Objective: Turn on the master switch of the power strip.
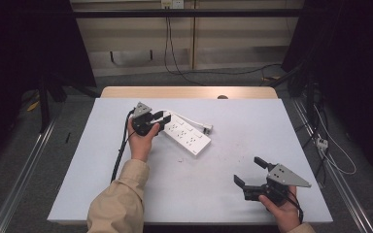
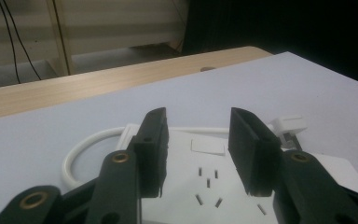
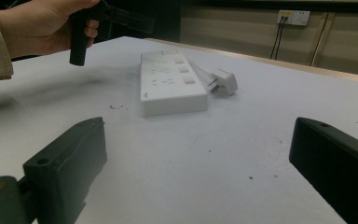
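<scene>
Left gripper (image 1: 158,118) jaws spread over power strip (image 1: 188,136) end, not pinching yet. Rigid, light, slick plastic imo; grab across narrow width. Right gripper (image 1: 249,171) wide open, idle.

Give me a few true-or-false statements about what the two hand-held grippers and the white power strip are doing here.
1. The left gripper hangs with open jaws over the white plastic power strip. True.
2. The right gripper clamps the strip's white plug. False: its jaws are wide open over bare table, well away from it.
3. The plug lies on the pale grey table beside the strip. True.
4. A plug sits in one of the strip's sockets. False: the visible sockets are empty.
</scene>
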A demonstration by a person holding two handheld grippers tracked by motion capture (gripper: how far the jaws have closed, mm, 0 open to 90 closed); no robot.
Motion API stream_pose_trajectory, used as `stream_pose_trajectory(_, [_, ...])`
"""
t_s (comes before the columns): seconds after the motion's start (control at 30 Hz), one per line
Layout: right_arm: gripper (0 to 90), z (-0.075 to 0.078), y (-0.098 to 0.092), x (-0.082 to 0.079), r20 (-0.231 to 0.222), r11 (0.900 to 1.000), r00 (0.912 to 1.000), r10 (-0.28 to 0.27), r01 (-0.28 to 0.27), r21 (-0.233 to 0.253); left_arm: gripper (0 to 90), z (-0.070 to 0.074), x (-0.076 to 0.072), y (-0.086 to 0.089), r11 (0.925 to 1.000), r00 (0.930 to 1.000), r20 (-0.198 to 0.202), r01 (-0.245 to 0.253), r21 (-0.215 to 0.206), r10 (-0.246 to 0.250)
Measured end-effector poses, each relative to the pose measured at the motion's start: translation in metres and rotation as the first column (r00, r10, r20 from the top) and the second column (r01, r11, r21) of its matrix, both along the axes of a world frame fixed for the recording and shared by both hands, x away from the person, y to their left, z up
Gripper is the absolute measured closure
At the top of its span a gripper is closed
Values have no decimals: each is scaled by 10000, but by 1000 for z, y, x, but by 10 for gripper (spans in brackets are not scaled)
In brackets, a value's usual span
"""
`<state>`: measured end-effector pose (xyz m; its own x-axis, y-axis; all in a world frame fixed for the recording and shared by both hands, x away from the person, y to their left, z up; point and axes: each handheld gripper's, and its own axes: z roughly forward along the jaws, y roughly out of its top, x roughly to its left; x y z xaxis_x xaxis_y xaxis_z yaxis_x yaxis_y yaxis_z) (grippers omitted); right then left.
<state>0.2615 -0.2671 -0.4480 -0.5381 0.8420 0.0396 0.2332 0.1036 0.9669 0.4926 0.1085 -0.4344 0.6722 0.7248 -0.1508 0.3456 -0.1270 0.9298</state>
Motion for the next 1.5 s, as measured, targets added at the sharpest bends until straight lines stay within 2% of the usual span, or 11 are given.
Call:
stream_pose_trajectory(0.47, [40, 1, 0, 0, 29, 10000, 10000, 2, -2, -31, 669, -1, 5, -4, 10000, 9999, -97, -47, 21, 47])
stream_pose_trajectory(0.6, [40, 0, 1, 0, 40, 10000, 10000, 40, -40, -50, 683, -1, 7, -4, 9999, 9999, -105, -7, 170, 8])
stream_pose_trajectory(0.87, [40, 1, 1, 0, 51, 9999, 10000, 66, -65, -77, 731, -2, 8, -6, 9999, 9999, -153, -25, 113, 27])
stream_pose_trajectory(1.1, [41, 1, 1, 0, 100, 9998, 9999, 109, -107, -141, 759, -4, 10, -7, 9996, 9999, -169, 16, 284, -11])
stream_pose_trajectory(1.5, [41, 1, 1, 0, 117, 9999, 9999, 103, -103, -67, 788, -7, 16, -9, 9996, 9995, -304, -81, 287, 89])
